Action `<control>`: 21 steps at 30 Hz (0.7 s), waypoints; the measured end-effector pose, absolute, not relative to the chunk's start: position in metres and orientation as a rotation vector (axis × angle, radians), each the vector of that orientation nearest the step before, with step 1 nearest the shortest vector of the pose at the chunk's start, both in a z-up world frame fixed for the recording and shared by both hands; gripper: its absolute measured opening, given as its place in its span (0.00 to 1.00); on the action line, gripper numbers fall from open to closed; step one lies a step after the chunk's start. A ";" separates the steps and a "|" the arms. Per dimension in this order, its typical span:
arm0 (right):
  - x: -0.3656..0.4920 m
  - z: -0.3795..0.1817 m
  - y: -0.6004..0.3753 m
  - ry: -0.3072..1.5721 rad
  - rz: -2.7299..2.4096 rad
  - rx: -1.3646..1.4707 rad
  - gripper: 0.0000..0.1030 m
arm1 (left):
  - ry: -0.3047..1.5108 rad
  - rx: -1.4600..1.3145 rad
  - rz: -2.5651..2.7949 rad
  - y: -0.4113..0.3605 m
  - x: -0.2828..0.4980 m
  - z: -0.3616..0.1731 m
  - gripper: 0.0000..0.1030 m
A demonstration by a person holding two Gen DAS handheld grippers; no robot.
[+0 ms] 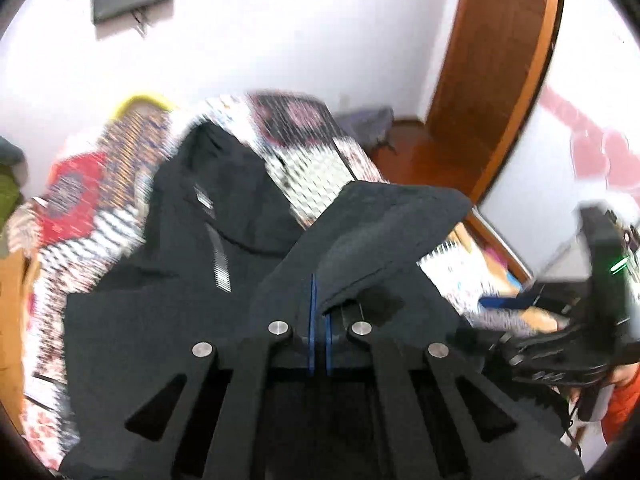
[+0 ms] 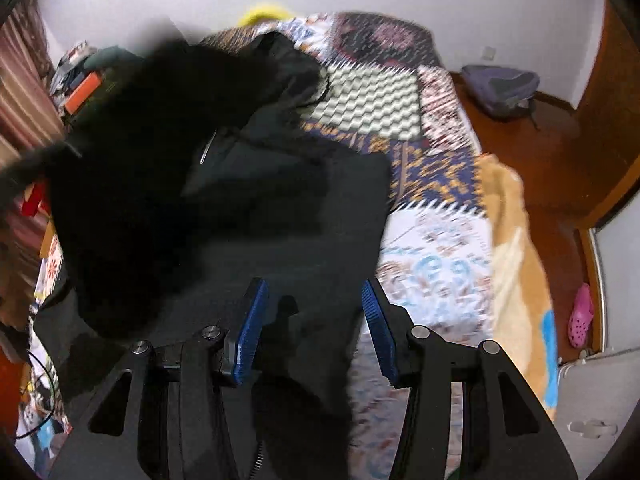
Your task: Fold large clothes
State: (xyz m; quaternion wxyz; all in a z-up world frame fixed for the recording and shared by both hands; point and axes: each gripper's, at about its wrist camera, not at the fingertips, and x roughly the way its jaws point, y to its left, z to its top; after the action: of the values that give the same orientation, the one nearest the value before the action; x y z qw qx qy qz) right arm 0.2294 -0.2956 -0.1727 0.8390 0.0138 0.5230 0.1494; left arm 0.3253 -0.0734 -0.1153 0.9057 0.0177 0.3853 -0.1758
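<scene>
A large black jacket (image 1: 180, 280) lies spread over a patchwork quilt on the bed (image 1: 316, 160), its zip line showing pale. My left gripper (image 1: 319, 304) is shut, its blue pads pressed together on a fold of the jacket that hangs raised over the fingers. In the right wrist view the same jacket (image 2: 280, 200) covers the bed's near left part. My right gripper (image 2: 314, 308) stands open just above the jacket's lower edge, pads apart with black cloth below them. A blurred dark mass fills that view's upper left.
The quilt (image 2: 400, 100) stretches to the far wall, with an orange blanket (image 2: 516, 260) along its right edge. On the wooden floor are a grey backpack (image 2: 500, 88) and a pink shoe (image 2: 580, 316). A brown door (image 1: 500, 80) stands right; cluttered shelves (image 2: 80, 88) left.
</scene>
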 end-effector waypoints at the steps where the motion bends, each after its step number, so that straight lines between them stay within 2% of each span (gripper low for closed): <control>1: 0.229 -0.177 -0.290 1.122 0.321 0.023 0.44 | 0.759 0.034 -0.351 -0.061 0.319 -0.104 0.02; 5: 0.224 -0.188 -0.274 1.152 0.333 0.003 0.44 | 0.646 0.043 -0.268 -0.015 0.287 -0.088 0.02; 9: 0.218 -0.194 -0.266 1.164 0.313 -0.014 0.47 | 0.743 -0.004 -0.213 0.027 0.273 -0.126 0.03; 15: 0.208 -0.195 -0.254 1.148 0.273 -0.090 0.55 | 0.955 -0.146 -0.128 0.081 0.257 -0.207 0.18; 19: 0.203 -0.195 -0.248 1.134 0.250 -0.133 0.56 | 1.023 -0.290 -0.156 0.108 0.245 -0.232 0.25; 21: 0.203 -0.193 -0.247 1.135 0.241 -0.136 0.57 | 1.023 -0.341 -0.140 0.117 0.243 -0.232 0.38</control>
State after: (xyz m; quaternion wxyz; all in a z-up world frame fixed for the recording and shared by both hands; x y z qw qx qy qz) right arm 0.2032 -0.2466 -0.1933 0.8343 -0.0642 0.5357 0.1136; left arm 0.2429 0.1175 -0.2324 0.8558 -0.1622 0.4867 -0.0667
